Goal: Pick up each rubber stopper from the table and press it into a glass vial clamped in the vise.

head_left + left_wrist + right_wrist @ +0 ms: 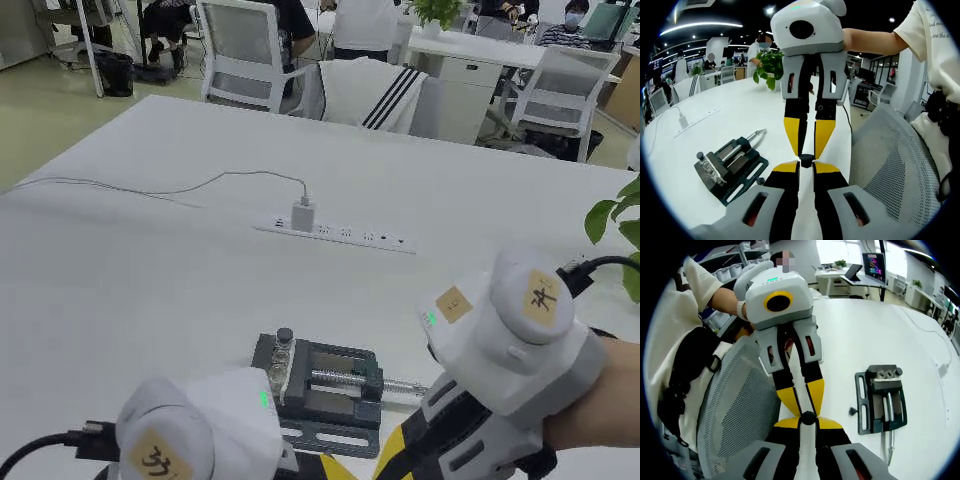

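The stopper (805, 160) is held in the air, apart from the vise (322, 392), pinched by both the left hand-held gripper (805, 167) and the right hand-held gripper (808, 151), each closed on it. One grip should be loosened only once the other is square; a vial (279, 373) is then best approached upright.

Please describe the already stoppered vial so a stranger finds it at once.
On the large white table sits a dark grey metal vise. Small clear glass vials stand in a row in it; the end vial, towards the white power strip, alone wears a dark stopper.
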Tool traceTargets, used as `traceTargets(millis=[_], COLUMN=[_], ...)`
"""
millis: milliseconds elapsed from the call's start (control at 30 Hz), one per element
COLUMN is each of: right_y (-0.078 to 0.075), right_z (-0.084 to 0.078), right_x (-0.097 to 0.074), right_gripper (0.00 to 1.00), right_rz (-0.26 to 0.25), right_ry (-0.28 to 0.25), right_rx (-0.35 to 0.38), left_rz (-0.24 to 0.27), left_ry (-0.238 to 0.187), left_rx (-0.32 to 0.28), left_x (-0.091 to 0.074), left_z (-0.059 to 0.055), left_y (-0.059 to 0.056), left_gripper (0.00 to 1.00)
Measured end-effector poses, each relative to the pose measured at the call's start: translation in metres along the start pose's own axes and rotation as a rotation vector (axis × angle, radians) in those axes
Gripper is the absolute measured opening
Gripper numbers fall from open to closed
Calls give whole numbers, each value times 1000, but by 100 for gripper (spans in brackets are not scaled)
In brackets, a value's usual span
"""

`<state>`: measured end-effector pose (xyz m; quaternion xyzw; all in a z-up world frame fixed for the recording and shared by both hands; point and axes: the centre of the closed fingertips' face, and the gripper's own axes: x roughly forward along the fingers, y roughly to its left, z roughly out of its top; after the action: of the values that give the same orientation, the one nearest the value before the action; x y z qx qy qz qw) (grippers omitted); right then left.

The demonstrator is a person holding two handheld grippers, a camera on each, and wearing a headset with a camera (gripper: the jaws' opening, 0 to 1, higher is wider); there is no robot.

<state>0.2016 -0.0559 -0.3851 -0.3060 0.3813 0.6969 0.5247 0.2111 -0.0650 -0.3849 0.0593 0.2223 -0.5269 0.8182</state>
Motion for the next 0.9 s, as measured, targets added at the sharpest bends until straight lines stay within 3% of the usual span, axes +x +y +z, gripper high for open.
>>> traceTargets(millis=[100, 200, 567, 900], right_y=[-1, -3, -5, -5], right_z=[1, 0, -8, -10], right_x=[0, -1, -1, 1], right_gripper=[6, 6, 6, 6], right_rz=[-6, -9, -12, -11], right_ry=[-3, -2, 17, 26], right_rx=[1, 5, 17, 18], left_rz=[23, 30, 158, 319], left_ry=[7, 3, 2, -18], left_rx=[1, -10, -23, -43], left_x=[0, 0, -10, -28], left_z=[-3, -5, -20, -31], left_y=[4, 5, 29, 59], left_gripper=[18, 21, 54, 89])
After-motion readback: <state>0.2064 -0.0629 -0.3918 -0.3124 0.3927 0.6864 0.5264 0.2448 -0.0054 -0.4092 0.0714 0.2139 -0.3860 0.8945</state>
